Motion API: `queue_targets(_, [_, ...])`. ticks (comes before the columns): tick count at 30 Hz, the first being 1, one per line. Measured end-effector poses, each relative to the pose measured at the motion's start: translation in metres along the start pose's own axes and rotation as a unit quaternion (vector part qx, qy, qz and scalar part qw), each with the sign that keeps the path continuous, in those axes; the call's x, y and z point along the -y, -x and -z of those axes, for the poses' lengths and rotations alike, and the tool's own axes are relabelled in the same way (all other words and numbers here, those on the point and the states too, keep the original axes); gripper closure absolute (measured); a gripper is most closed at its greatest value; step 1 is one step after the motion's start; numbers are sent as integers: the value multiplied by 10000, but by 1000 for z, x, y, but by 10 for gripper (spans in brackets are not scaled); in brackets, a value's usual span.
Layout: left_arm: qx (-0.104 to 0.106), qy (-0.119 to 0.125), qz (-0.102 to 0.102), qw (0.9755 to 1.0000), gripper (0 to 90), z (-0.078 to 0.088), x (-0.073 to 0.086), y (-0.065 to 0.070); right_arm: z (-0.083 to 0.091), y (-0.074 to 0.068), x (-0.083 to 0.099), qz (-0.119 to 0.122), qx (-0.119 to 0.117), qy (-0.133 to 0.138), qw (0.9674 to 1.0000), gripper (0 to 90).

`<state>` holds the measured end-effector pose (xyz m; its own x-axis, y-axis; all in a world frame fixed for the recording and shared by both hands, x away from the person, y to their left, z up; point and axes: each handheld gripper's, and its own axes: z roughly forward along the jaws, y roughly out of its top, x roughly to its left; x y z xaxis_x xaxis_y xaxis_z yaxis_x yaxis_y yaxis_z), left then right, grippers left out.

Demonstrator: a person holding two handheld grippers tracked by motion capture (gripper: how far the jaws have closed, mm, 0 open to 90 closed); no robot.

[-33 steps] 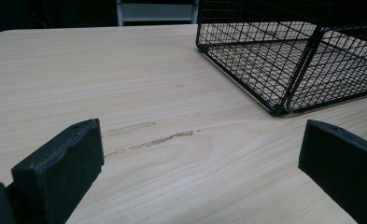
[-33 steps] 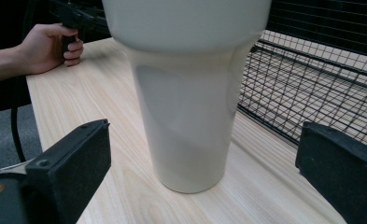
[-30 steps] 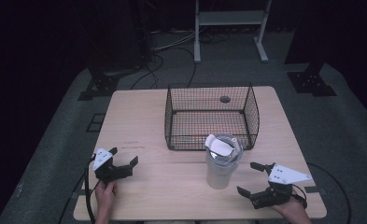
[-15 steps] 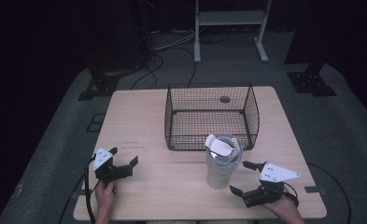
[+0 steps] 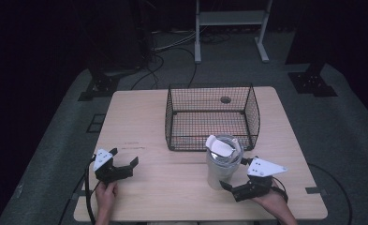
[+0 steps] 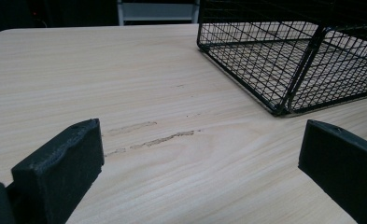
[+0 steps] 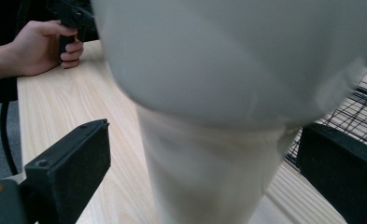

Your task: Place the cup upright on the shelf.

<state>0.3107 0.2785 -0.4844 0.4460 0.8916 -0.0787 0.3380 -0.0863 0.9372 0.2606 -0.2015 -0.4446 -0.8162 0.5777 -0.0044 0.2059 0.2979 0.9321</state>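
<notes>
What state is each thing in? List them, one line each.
Tumbler: upright on the table, lid on, between the right gripper's open jaws.
Wire basket: upright, nothing seen inside.
Left gripper: open, holding nothing, low at the table.
Right gripper: open, jaws either side of the tumbler.

Both grippers black w/ blocky flat jaws. Left gripper (image 5: 121, 164) & right gripper (image 5: 237, 176) each carry a grey three-cornered plate on top. Black cable trails from left one; hands bare.

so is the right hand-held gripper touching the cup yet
Apart. In the right gripper view the open jaws of the right hand-held gripper stand either side of the cup, with table visible in the gap beside the left jaw.
</notes>
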Motion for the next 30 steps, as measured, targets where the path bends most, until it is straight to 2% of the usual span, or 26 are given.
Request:
queue_targets(13, [0, -2, 1, 10000, 0, 0, 0, 0, -24, 0, 0, -62, 214, 345, 9992, 35])
queue_targets(17, [-1, -4, 1, 10000, 0, 0, 0, 0, -25, 1, -1, -84, 248, 411, 9988, 67])
queue_targets(30, [0, -10, 0, 10000, 0, 0, 0, 0, -25, 1, 0, -30, 249, 468, 9986, 80])
